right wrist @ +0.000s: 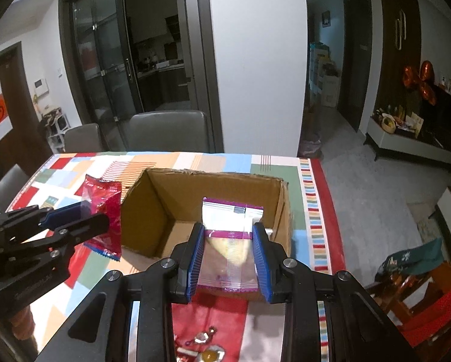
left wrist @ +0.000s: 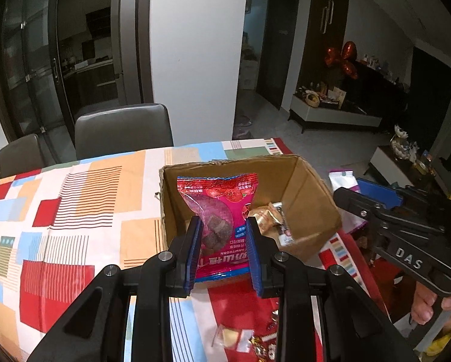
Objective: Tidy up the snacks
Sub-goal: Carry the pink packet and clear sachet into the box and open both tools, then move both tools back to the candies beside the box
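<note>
An open cardboard box (left wrist: 309,187) (right wrist: 153,211) stands on the patterned tablecloth. My left gripper (left wrist: 223,226) is shut on a pink-red hawthorn snack bag (left wrist: 222,211) and holds it upright over the box's near edge; the bag also shows in the right wrist view (right wrist: 104,211). My right gripper (right wrist: 228,235) is shut on a white and purple snack packet (right wrist: 230,241), held over the box's near side; the packet also shows in the left wrist view (left wrist: 344,181). A few wrapped snacks (left wrist: 270,215) lie inside the box.
Small loose wrapped candies (left wrist: 255,341) (right wrist: 207,347) lie on the cloth in front of the box. Grey chairs (left wrist: 122,129) (right wrist: 168,131) stand at the table's far side. The table's right edge (right wrist: 319,211) drops to the floor.
</note>
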Tool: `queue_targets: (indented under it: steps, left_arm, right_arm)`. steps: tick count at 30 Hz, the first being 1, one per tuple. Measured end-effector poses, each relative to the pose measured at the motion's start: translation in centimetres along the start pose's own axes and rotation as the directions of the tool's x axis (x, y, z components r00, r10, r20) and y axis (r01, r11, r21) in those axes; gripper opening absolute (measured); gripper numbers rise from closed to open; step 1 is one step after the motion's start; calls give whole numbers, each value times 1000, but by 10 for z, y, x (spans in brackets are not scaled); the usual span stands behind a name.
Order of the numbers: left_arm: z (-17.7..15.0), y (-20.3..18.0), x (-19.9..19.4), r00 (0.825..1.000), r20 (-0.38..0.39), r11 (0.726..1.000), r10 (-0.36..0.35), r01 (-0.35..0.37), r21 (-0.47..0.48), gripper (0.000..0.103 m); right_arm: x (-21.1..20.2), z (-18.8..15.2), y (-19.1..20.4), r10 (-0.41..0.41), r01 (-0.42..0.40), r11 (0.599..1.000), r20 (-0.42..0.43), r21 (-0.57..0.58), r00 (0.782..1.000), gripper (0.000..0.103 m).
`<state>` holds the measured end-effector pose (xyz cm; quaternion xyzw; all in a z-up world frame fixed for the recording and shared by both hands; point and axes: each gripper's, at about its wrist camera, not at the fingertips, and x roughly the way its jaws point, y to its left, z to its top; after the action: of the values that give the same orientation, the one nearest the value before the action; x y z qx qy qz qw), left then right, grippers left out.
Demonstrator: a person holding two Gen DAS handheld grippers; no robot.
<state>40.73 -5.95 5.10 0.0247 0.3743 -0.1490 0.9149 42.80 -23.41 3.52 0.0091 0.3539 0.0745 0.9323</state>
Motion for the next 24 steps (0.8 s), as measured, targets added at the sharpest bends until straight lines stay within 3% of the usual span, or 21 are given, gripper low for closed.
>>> queue_targets:
  steps: [11, 12, 13, 15, 24]
  left_arm:
    - [14, -3, 38, 999, -33, 999, 12, -11, 33, 30]
    - [15, -4, 39, 999, -31, 999, 22, -21, 35, 36]
    - [15, -4, 40, 999, -28, 999, 33, -32, 40, 48]
    - [13, -6, 37, 999, -13, 998, 39, -38, 51, 57]
    - [-12, -8, 9, 1000, -10, 999, 6, -6, 39, 57]
  right_arm:
    - [36, 0, -12, 13, -12, 999, -29, 36, 999, 34]
    - [38, 0, -13, 9, -7, 999, -33, 41, 999, 40]
    - [40, -1, -16, 5, -3, 999, -40, 50, 999, 43]
    - [40, -2, -20, 1, 1, 998, -38, 60, 999, 44]
    - [17, -19, -17, 16, -14, 999, -38, 47, 999, 44]
